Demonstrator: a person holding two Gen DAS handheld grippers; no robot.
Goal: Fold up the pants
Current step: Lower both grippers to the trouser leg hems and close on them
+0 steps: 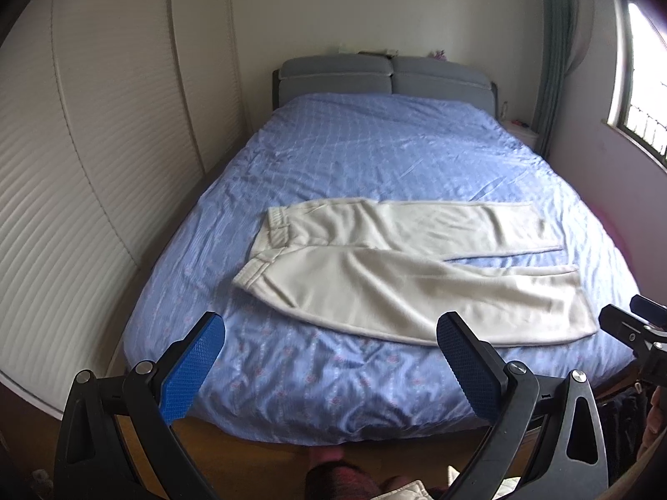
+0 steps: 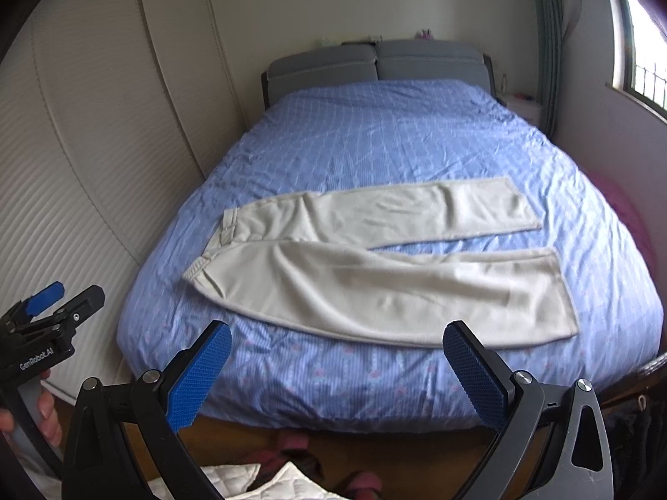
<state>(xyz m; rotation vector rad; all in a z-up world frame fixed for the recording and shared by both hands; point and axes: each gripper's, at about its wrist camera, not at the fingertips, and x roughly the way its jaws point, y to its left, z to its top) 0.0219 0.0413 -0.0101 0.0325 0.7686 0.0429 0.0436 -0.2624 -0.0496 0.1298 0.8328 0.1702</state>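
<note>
- Left wrist view: bed [image 1: 375, 158] fills the middle, under a blue patterned cover, somewhat creased; grey headboard [image 1: 383, 77] at the far end against a pale wall.
- Ribbed white wardrobe [image 1: 83, 158] runs along the left side of the bed; window [image 1: 642, 96] and green curtain [image 1: 554, 50] on the right.
- Pants [image 1: 400, 266], cream, lie flat across the near half of the bed. Waistband to the left, both legs spread out to the right. Legs touch near the waist and part toward the cuffs, with a strip of blue cover showing between them.
- Near leg's lower edge sits close to the foot edge of the bed.
- Left tool [image 1: 331, 346]: blue pads wide apart, nothing between them, held above the foot of the bed, short of the pants.
- Right tool [image 2: 337, 352]: same posture in the right wrist view, pads spread, holding nothing, clear of the cloth.
- Each tool shows at the edge of the other's view, side by side.
- Wooden floor [image 1: 258, 450] below the foot of the bed.
</note>
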